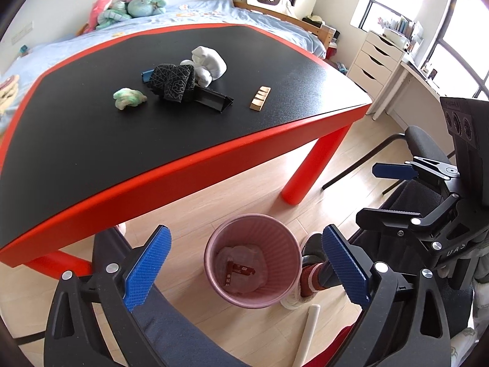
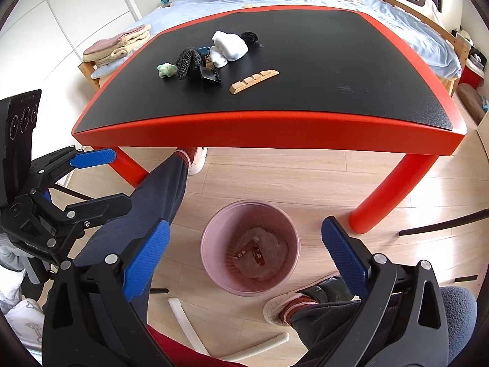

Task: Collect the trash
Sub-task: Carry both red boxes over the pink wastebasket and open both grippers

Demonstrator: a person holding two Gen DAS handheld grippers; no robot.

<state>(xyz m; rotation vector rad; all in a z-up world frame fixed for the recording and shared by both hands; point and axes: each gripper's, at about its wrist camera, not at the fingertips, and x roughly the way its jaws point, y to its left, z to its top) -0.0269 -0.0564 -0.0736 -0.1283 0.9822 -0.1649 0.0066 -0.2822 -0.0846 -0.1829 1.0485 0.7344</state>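
A pink ribbed trash bin (image 1: 253,260) (image 2: 249,246) stands on the wooden floor in front of the table, holding a crumpled clear wrapper and a red wrapper (image 1: 237,272). My left gripper (image 1: 244,267) is open and empty above the bin. My right gripper (image 2: 246,255) is open and empty above it too, and shows at the right in the left wrist view (image 1: 388,192). On the black table with a red rim (image 1: 171,168) (image 2: 269,131) lie a green-white crumpled wad (image 1: 130,98) (image 2: 166,69), a white cloth (image 1: 211,64), a black patterned cloth (image 1: 174,82), a black tray (image 1: 214,98) and a tan wooden piece (image 1: 260,98) (image 2: 253,81).
The person's legs and shoes (image 2: 180,171) (image 1: 308,272) flank the bin. White sticks (image 2: 186,318) lie on the floor. Red table legs (image 1: 314,168) (image 2: 394,189) stand nearby. A bed with plush toys (image 1: 128,3), a chair (image 1: 418,143) and white drawers (image 1: 376,64) are behind.
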